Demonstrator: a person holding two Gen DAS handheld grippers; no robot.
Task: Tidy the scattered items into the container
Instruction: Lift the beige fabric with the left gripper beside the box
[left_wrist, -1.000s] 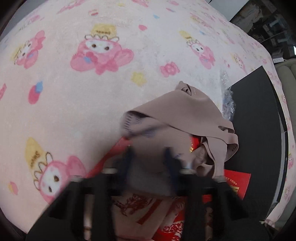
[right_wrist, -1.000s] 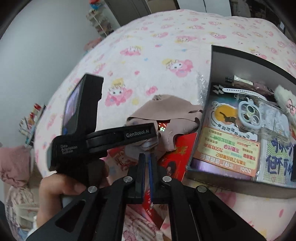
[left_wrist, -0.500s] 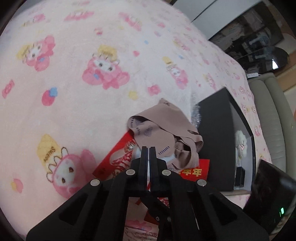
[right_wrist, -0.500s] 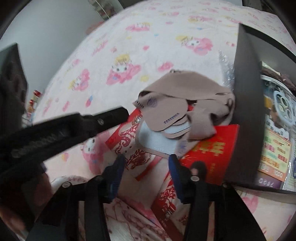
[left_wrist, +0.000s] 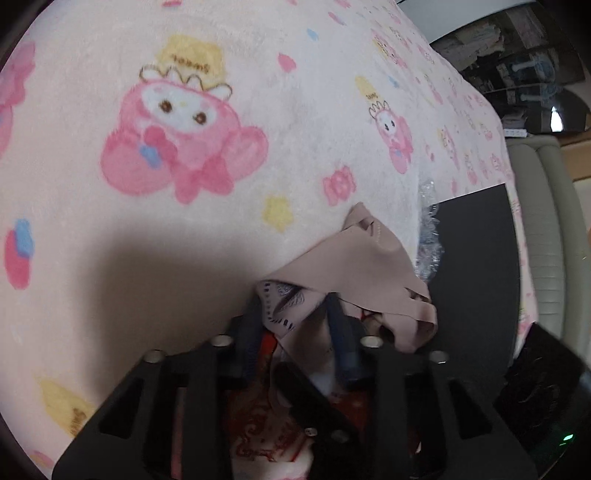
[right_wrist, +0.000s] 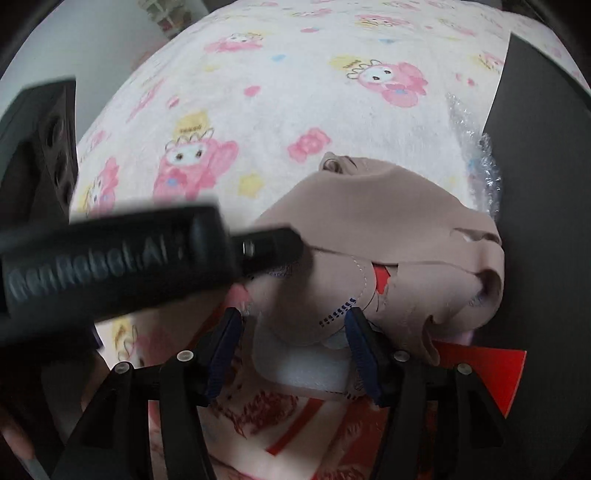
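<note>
Open blanket (left_wrist: 229, 229) is left free beyond and left of the beige fabric pile (right_wrist: 388, 236). Its right side is blocked by the black container wall (right_wrist: 539, 206), with crinkled plastic wrap (right_wrist: 480, 173) wedged between. Passage from the near left is obstructed by the left gripper (right_wrist: 269, 249), reaching against the pile.

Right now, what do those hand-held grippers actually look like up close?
Each hand-held gripper is matte black plastic with open triangular cut-outs, silver screws and two fingers lined with ribbed dark-blue pads. The right hand-held gripper shows this clearly; the left hand-held gripper matches, and its body carries pale lettering.
</note>
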